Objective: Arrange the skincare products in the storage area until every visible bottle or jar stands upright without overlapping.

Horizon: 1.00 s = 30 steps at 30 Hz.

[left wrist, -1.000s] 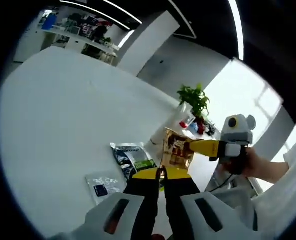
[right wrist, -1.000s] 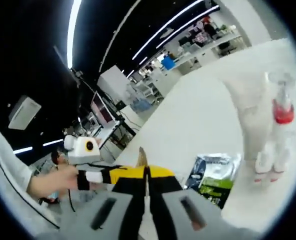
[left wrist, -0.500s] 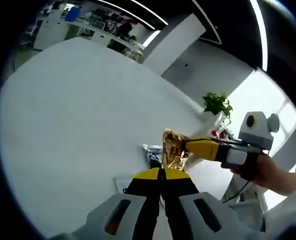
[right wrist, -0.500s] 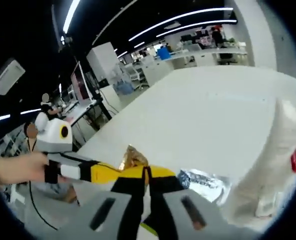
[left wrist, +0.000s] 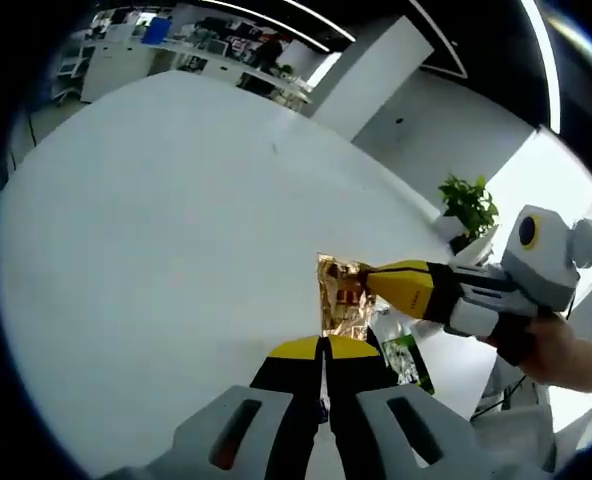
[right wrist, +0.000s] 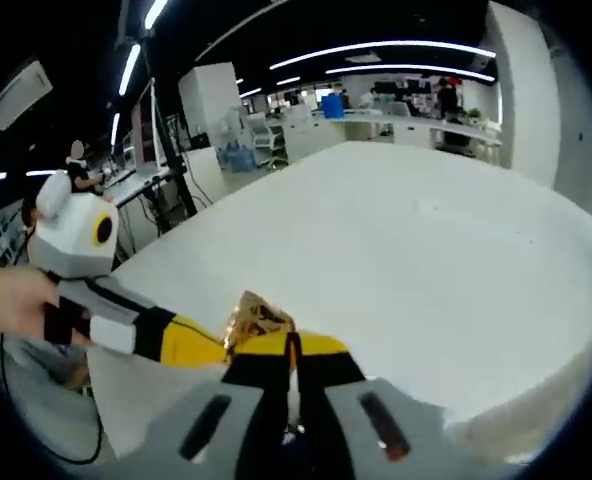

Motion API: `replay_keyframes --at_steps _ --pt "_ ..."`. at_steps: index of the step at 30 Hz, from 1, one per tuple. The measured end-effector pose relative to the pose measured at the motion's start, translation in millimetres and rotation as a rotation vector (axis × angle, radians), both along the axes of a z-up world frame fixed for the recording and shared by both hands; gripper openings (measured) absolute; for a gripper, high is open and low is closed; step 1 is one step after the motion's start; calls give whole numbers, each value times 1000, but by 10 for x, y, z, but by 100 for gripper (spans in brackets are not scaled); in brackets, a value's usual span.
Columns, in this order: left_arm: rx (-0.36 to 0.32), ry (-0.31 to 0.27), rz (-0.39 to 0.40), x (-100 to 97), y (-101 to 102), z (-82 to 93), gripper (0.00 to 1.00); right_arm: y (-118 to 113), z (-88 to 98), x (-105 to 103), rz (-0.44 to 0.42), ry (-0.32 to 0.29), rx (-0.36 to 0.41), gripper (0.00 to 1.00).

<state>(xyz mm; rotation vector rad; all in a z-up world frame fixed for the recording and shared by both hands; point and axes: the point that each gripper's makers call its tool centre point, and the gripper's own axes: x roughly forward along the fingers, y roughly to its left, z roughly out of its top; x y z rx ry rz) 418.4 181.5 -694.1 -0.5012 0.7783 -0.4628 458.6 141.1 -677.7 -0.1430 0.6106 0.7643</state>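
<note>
Left gripper view: own left gripper [left wrist: 323, 350] at the bottom, yellow-tipped jaws pressed together, with a thin edge of the gold foil sachet [left wrist: 343, 308] seemingly pinched between the tips. Sachet standing up just beyond the tips, shiny and crinkled, above the wide white table [left wrist: 176, 230]. Right gripper [left wrist: 376, 282] entering from the right side, its yellow jaws closed on the right edge of the same sachet, held by a hand [left wrist: 566, 352] at the far right. Dark packet with green print [left wrist: 406, 360] lying on the table just right of the left jaws, partly hidden. Green potted plant [left wrist: 471, 205] far on the right, near the table's edge. Shelves and desks far behind, at the top left.

Right gripper view: own right gripper [right wrist: 291, 350] at the bottom, jaws together, tips against the gold foil sachet [right wrist: 258, 320], which rises just left of them; cannot tell exactly how much foil is between the tips. Left gripper [right wrist: 228, 345] coming from the left, yellow jaws meeting the sachet on its left side, hand [right wrist: 11, 300] at the left border. White table [right wrist: 406, 260] stretching far behind; office desks and ceiling lights further away.
</note>
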Motion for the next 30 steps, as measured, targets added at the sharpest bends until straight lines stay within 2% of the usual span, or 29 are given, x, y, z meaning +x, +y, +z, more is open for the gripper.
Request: replay_keyframes --at_steps 3,4,9,11,12,13,17,20,22,24,25,29,30 --pt "11 21 -2 36 14 -95 0 1 -98 36 10 6 -28 1" --pt "15 44 -4 30 19 -144 0 3 -153 48 23 7 -52 1" --pt "23 90 -4 37 42 -272 0 15 -304 47 98 -38 -165 1" --pt "17 109 4 42 52 -313 0 -2 -360 64 138 -75 -240 1" --pt "8 118 10 47 47 -322 0 14 -368 76 187 -131 -300 1" --pt "8 126 8 53 44 -343 0 33 -377 73 222 -161 -336 1" --pt "53 143 -27 31 44 -419 0 76 -457 50 297 -192 -418 1" --pt "50 139 -27 36 54 -414 0 62 -536 67 319 -197 -454 2" --pt "66 115 -39 59 63 -408 0 40 -565 82 318 -188 -454 2" --pt "100 80 -80 57 46 -396 0 29 -590 80 324 -189 -459 2" --pt "118 66 -95 55 36 -388 0 43 -569 86 339 -209 -465 2" --pt "168 38 -138 39 27 -378 1 68 -568 93 379 -236 -488 1" --pt "215 18 -153 47 63 -378 1 69 -572 93 379 -236 -488 1"
